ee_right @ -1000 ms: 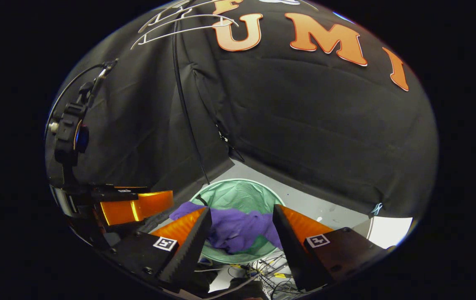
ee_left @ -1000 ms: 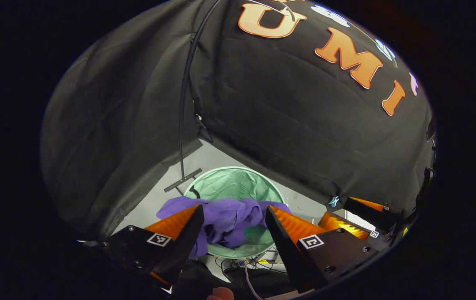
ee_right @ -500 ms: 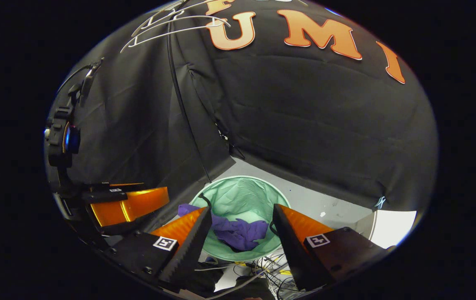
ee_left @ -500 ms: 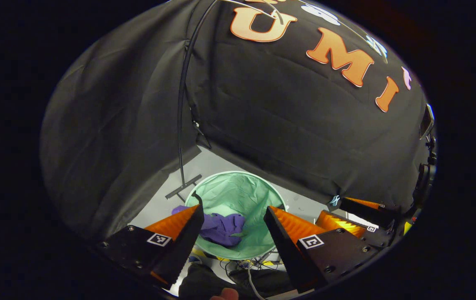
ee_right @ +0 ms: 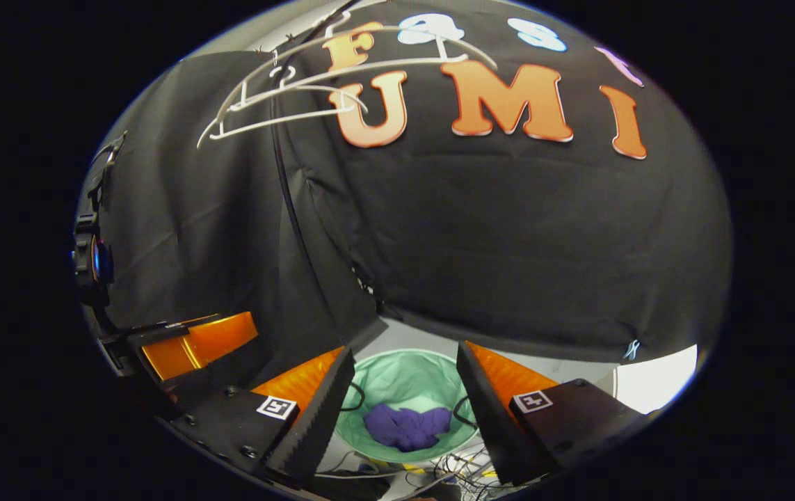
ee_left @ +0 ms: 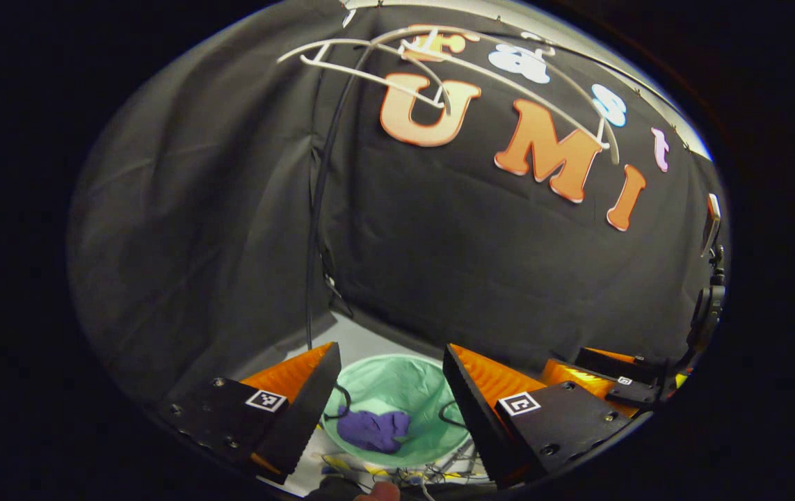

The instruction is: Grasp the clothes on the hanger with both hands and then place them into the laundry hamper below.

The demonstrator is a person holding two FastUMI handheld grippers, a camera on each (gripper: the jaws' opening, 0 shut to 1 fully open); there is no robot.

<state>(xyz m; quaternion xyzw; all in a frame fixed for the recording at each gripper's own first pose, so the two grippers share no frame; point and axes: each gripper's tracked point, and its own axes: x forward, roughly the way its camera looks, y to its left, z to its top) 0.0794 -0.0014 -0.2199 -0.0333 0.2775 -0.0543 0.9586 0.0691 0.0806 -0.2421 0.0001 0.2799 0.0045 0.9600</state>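
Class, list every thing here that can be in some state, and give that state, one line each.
Hanger: bare, hanging up high.
Purple garment: crumpled at the bottom of the hamper.
Hamper: open at the top, upright on the floor.
Left gripper: open, holding nothing.
Right gripper: open, holding nothing.

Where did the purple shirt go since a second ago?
The purple shirt dropped from between the open grippers and now lies bunched in the green hamper. Both the left gripper and the right gripper lifted away, bringing the bare hanger into view. The hamper stayed put; both grippers stayed open.
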